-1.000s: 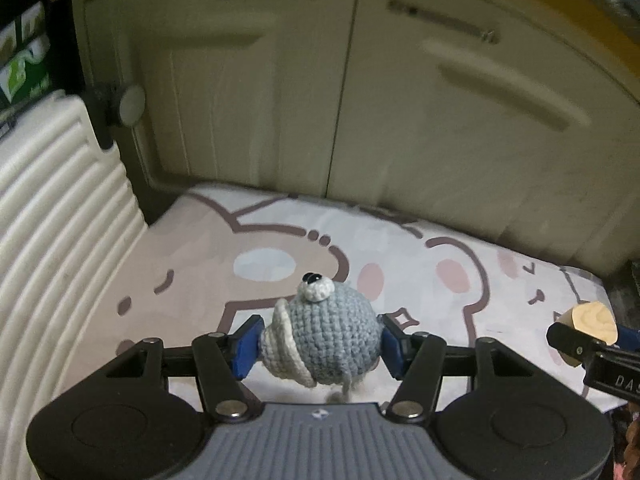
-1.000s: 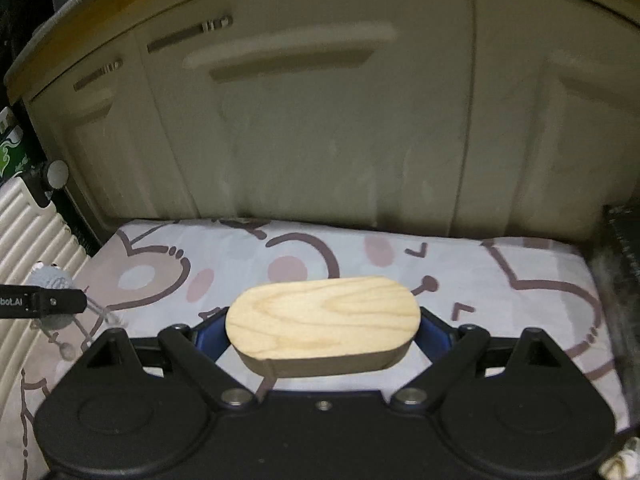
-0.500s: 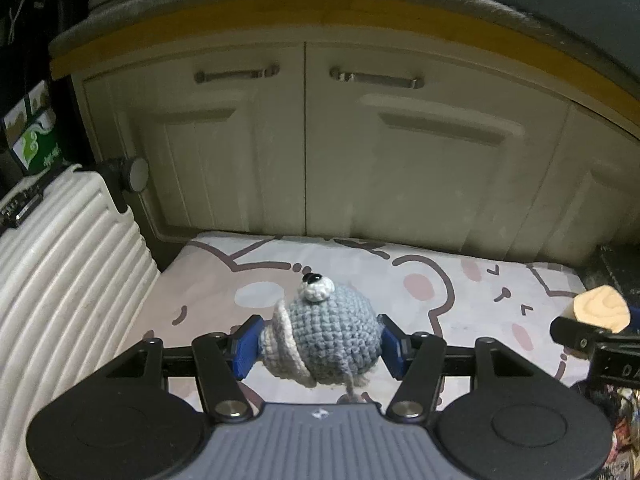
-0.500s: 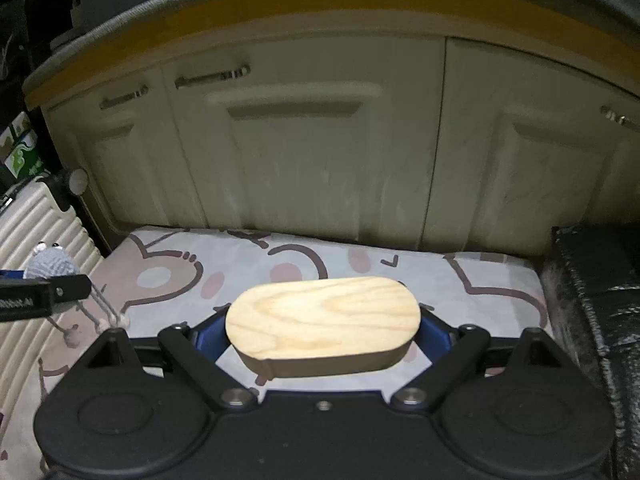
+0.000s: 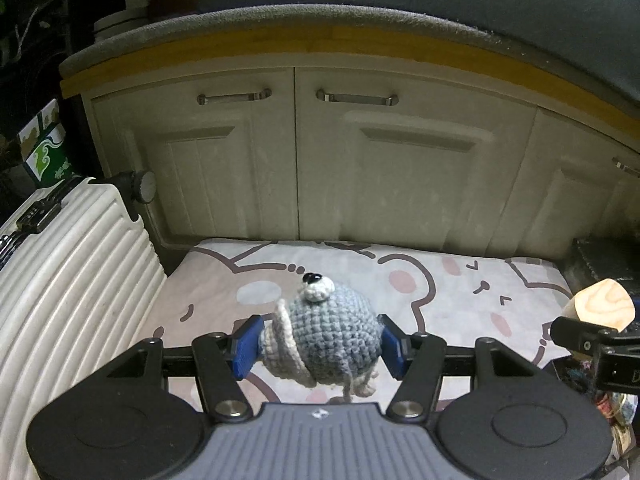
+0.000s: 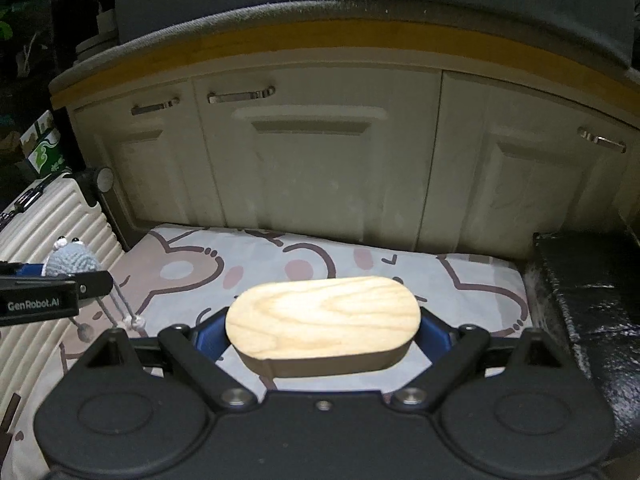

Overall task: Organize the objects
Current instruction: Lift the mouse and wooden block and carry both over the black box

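Note:
My left gripper (image 5: 319,346) is shut on a grey crocheted toy (image 5: 326,340) with a white belly and one bulging eye on top; its yarn legs dangle below. It is held above a cartoon bear mat (image 5: 440,292). My right gripper (image 6: 322,330) is shut on an oval wooden box (image 6: 322,320), held flat above the same mat (image 6: 260,256). The toy also shows at the left of the right wrist view (image 6: 72,262), and the box at the right edge of the left wrist view (image 5: 602,304).
A cream cabinet with metal handles (image 5: 356,98) stands behind the mat, under a grey-cushioned bench top (image 5: 320,20). A white ribbed suitcase (image 5: 60,280) stands at the left. A black box (image 6: 588,300) borders the mat at the right.
Both grippers have lifted and pulled back from the cabinet, so the handles and bench top have come into view. Each keeps its hold.

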Demonstrator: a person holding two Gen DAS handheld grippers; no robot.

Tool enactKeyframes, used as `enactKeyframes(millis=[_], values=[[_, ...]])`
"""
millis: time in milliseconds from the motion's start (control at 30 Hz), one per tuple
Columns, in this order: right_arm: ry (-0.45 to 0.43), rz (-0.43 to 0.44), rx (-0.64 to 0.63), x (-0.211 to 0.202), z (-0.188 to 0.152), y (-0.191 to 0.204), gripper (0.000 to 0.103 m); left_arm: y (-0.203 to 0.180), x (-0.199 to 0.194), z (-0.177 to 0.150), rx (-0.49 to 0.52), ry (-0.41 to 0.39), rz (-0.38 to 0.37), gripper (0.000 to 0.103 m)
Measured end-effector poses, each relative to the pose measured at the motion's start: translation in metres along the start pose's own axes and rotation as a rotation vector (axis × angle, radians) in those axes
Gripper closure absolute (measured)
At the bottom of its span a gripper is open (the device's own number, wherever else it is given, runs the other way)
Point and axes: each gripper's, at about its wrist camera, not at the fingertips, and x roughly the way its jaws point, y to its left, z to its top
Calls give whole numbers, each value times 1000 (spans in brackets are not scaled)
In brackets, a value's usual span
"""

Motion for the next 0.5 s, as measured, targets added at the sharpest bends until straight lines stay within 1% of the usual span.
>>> enactKeyframes(millis=[233,500], values=[[-14,-14,8,-23,-5,-4,9,-3,-22,-8,1,-19,-14,42],[-16,-22,14,-41,-11,-8,10,-14,-36,-17,8,-23,-32,42]])
